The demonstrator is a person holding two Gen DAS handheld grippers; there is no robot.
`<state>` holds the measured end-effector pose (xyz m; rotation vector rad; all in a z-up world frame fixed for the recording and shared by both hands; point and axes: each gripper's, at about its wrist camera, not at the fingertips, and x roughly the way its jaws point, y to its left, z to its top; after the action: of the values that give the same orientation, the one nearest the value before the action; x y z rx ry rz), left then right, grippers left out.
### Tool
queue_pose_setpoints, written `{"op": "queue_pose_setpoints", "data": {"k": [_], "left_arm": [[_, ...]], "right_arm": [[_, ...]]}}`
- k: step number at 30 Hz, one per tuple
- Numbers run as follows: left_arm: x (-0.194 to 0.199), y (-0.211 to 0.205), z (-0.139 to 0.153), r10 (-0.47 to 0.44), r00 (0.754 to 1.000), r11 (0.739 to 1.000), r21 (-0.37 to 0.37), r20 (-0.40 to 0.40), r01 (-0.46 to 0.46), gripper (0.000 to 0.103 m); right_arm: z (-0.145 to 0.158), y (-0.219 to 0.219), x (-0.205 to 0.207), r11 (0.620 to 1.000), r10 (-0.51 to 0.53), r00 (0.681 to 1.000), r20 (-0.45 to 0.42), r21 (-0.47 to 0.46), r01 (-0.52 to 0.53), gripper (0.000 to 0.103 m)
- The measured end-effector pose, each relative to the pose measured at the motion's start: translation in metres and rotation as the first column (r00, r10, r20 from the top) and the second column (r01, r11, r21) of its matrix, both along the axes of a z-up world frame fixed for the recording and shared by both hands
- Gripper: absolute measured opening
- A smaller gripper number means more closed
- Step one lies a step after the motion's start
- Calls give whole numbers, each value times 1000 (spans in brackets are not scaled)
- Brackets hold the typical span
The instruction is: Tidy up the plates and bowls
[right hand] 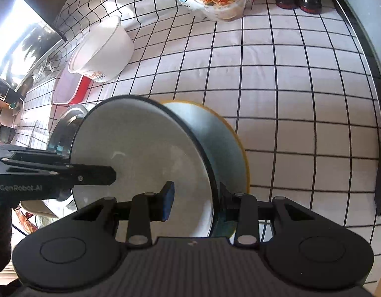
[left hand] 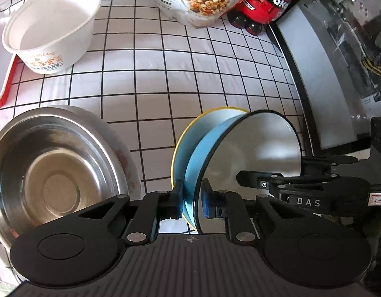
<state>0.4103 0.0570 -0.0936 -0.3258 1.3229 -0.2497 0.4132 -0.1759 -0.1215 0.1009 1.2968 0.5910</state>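
Observation:
A blue bowl (left hand: 254,148) with a black rim and white inside stands tipped on its edge above the checked cloth, its mouth facing right in the left wrist view. A yellow-rimmed blue plate (left hand: 190,133) lies against its underside. My left gripper (left hand: 193,201) is shut on the near rim, one pad inside the bowl and one behind the plate. The right gripper (right hand: 197,198) holds the same bowl (right hand: 145,148) on another part of its rim, with one pad inside and the other finger outside by the plate (right hand: 239,153). Each gripper's fingers show in the other's view.
A steel bowl (left hand: 49,173) sits on a flowered plate (left hand: 132,173) at the left. Farther back, a white paper bowl (left hand: 52,24) rests on a red-edged tray (left hand: 5,91). A cereal bag (left hand: 197,0) and a red bottle (left hand: 264,2) stand at the far edge. A dark frame (left hand: 296,74) borders the cloth's right.

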Motion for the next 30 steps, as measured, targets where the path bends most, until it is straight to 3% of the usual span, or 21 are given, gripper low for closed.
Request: {"op": "queue_pose_setpoints", "data": {"k": [10, 25, 30], "left_arm": [[-2, -3, 0, -11, 1000, 1000, 0, 2, 11, 17], [0, -1, 8, -38, 999, 999, 35, 6, 38, 17], [-2, 2, 10, -26, 1000, 1000, 7, 7, 26, 18]], "right_arm": [[14, 1, 1, 999, 14, 995, 98, -51, -9, 38], [26, -9, -8, 999, 10, 990, 139, -42, -4, 40], [27, -9, -11, 999, 7, 989, 146, -43, -1, 41]]}}
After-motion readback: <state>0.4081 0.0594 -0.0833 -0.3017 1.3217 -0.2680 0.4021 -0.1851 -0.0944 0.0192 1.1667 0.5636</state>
